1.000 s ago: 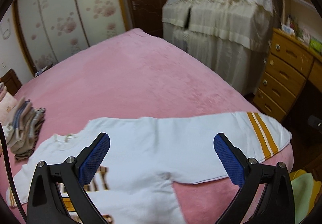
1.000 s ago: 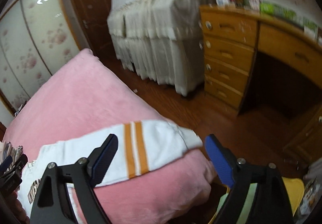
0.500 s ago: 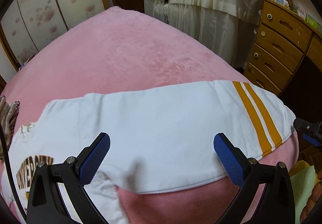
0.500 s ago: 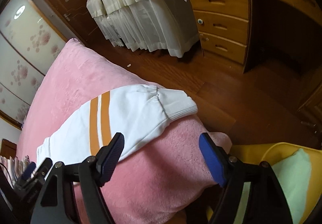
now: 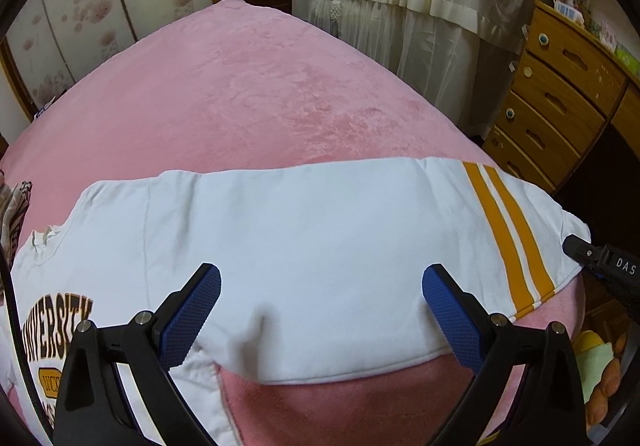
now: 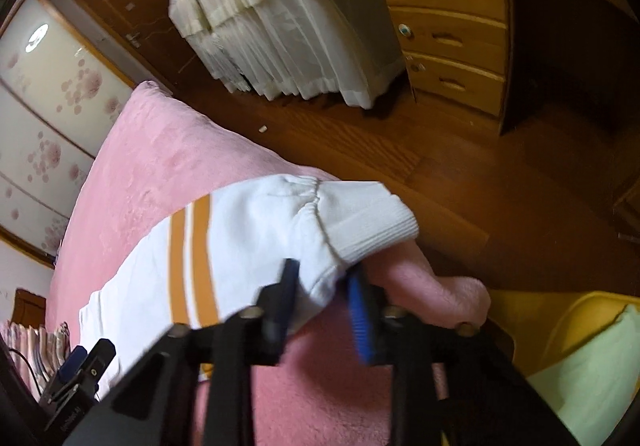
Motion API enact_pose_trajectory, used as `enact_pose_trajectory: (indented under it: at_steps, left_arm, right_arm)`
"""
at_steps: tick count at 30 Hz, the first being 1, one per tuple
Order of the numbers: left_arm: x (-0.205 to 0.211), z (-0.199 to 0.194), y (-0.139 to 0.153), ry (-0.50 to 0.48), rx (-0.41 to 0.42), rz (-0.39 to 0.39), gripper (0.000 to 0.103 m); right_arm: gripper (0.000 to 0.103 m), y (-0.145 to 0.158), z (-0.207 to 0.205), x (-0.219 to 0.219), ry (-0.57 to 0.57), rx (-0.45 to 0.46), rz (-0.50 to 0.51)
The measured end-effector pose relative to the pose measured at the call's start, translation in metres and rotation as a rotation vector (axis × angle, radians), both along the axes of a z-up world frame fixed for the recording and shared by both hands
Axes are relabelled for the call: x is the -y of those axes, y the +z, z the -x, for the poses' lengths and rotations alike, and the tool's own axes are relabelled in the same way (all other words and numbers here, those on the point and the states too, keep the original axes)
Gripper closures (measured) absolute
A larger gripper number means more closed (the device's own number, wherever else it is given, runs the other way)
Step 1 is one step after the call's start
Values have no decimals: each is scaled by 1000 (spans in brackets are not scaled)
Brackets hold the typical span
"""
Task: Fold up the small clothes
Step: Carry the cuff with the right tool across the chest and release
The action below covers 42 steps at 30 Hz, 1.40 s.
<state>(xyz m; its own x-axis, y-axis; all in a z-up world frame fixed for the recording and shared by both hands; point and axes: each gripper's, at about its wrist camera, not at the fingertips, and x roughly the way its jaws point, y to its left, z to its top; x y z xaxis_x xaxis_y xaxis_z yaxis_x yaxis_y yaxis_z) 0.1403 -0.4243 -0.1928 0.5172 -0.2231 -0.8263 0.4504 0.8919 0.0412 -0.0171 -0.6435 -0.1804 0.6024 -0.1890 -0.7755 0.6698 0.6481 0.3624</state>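
Now right gripper (image 6: 324, 296) closing (blurred) — on sleeve (image 6: 256, 230).

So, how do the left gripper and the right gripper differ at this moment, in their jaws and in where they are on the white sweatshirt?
The left gripper has its jaws wide apart, while the right gripper's jaws are closing.

The left gripper holds nothing and sits above the upper sleeve of the white sweatshirt; the right gripper has sleeve fabric between its jaws, beside the ribbed cuff.

Both have black frames and blue textured pads.
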Motion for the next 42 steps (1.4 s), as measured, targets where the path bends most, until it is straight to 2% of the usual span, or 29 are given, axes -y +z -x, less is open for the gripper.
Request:
enact_pose_trajectory:
  at_steps: [3,10,15,19,22,25,31,34,36,39,42]
  left_arm:
    - [-12,-1,11,22,7,17,3]
    - [-69,0,49,89,71,23,3]
    - [-135,1,76,168,106,40,3]
    - [-197,1,88,252,110,67,3]
    - [-242,2,89,318,99,86,3]
    - [-283,5,78,388,82,88,3]
    - [-342,6,44,497,-9,112,3]
    - [-359,6,29,534,-55,130,3]
    - [-366,7,22,549,-72,138,3]
    - [-371,9,16,556,-84,153,3]
    - [-373,5,13,546,-98,175,3]
  right_arm:
    - [90,20,-3,-16,20,9,94]
    - [91,78,-17,-61,132,129,158]
    - [91,121,-48,-132,312,219,202]
    - [91,133,-77,-193,456,244,217]
    - [91,128,-97,-233,549,238,215]
    - [91,110,-119,-282,649,212,224]
    - [88,45,-153,-363,827,93,242]
    - [83,11,-159,-397,920,7,255]
    - [72,-6,-154,-410,983,-33,238]
    - [67,-16,-143,-420,1048,-52,193]
    - [67,-12,-130,-424,1078,-40,199]
